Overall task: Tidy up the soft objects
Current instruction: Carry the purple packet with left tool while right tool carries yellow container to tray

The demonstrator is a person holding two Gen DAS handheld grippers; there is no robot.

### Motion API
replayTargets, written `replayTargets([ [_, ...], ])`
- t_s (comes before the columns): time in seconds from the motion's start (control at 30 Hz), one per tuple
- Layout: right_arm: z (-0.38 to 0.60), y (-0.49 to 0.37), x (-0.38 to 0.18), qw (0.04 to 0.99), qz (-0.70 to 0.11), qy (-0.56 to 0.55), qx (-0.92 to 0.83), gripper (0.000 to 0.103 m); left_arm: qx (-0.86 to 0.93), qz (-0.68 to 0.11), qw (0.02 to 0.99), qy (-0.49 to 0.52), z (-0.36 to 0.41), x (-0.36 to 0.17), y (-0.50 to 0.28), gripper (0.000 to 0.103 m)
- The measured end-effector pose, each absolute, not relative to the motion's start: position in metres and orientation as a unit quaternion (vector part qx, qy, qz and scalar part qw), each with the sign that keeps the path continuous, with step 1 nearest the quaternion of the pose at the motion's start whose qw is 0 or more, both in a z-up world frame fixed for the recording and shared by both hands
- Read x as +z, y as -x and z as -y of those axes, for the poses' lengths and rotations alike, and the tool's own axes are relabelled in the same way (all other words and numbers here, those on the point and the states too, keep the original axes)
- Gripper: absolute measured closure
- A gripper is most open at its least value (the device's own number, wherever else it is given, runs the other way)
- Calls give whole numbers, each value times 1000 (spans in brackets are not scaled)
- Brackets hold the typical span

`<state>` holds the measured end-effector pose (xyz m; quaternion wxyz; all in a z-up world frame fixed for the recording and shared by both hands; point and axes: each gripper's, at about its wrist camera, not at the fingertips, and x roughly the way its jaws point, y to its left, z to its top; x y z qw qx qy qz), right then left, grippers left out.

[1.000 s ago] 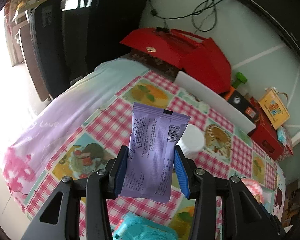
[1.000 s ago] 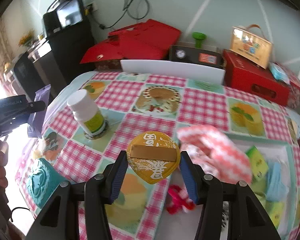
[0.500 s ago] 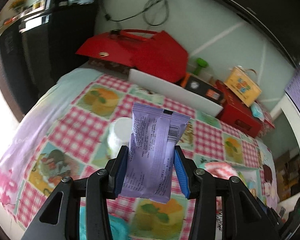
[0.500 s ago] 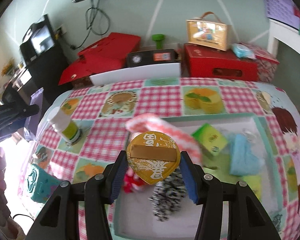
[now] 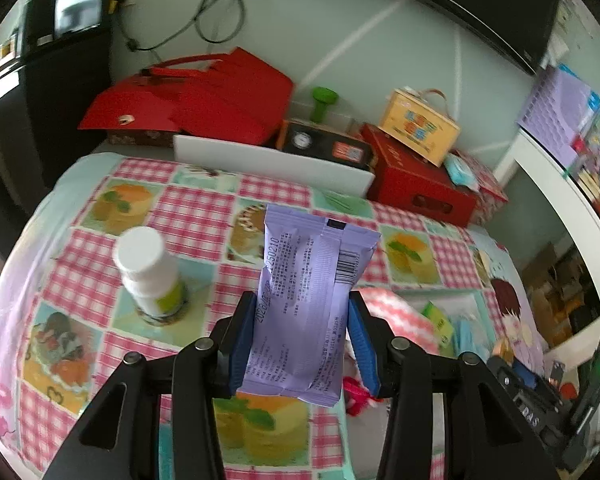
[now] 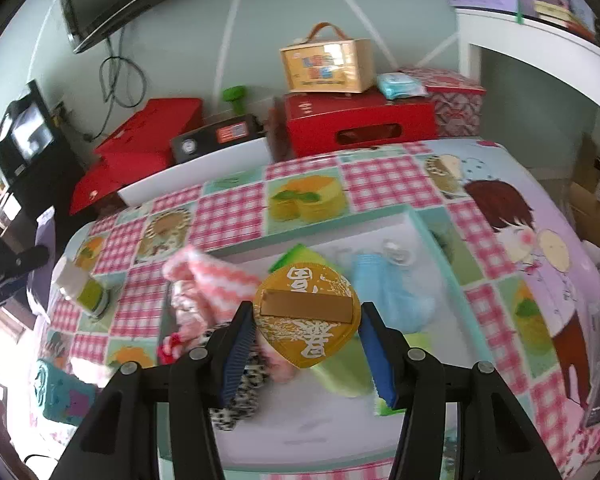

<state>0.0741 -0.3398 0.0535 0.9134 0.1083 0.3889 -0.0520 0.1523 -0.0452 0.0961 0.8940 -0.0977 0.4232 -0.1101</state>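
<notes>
Purple snack packet (image 5: 308, 304) pinched by left gripper (image 5: 302, 344) | gold pouch (image 6: 306, 318) pinched by right gripper (image 6: 306, 350) | advice: keep both clamped, lower into an open spot of the white tray (image 6: 324, 436), then release.

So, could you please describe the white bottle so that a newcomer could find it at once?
On the checked tablecloth, look left of the left gripper and its purple packet. The white bottle stands upright there alone, the only hard, capped container, with a yellow-green label.

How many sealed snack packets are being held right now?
2. The purple packet is clamped in the left hand-held gripper; the gold packet is clamped in the right hand-held gripper, above the tray. Others may be hidden among the tray's contents.
</notes>
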Motion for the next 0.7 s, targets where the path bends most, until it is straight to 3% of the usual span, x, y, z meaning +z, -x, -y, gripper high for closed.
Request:
replayTargets([
  [0.7, 373, -54, 48, 905, -394, -129, -90, 48, -210, -486, 847, 37, 132, 51, -126, 57],
])
